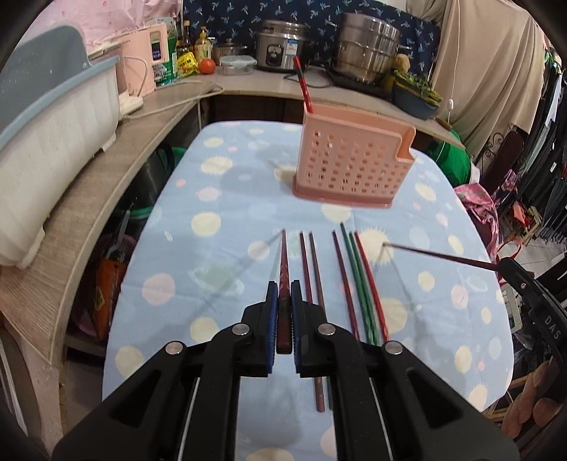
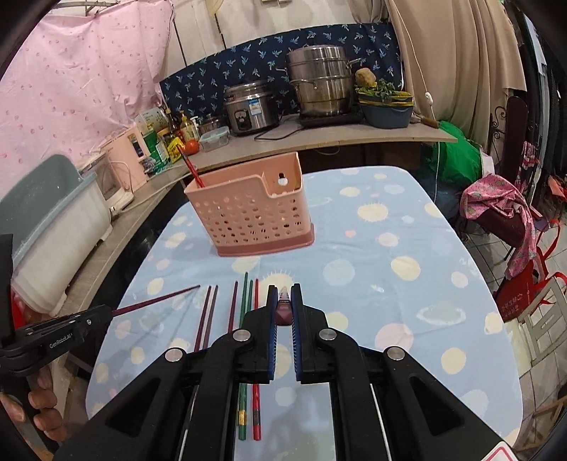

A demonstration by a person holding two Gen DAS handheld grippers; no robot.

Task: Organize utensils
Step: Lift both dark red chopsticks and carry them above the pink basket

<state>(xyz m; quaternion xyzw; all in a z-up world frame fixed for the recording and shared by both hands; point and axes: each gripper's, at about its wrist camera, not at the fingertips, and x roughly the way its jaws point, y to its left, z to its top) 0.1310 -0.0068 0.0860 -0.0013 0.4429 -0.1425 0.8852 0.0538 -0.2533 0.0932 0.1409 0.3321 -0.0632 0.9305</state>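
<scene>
Left wrist: both grippers (image 1: 282, 294) (image 2: 284, 296) clenched on chopsticks (image 1: 283, 269) (image 2: 284, 296); lift tips above holder (image 1: 354, 163) rim, then drop.

pink holder (image 1: 349, 166) with little holes, light blue tablecloth (image 1: 219, 198) with pale yellow and pink dots, chopsticks in dark red (image 1: 306, 264), green (image 1: 354, 264) and brighter red (image 1: 368, 273), navy leaf-print cloth (image 1: 226, 21) up top.

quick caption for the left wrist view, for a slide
Left gripper clamps a dark red chopstick above six loose chopsticks, facing the pink utensil holder.
</scene>
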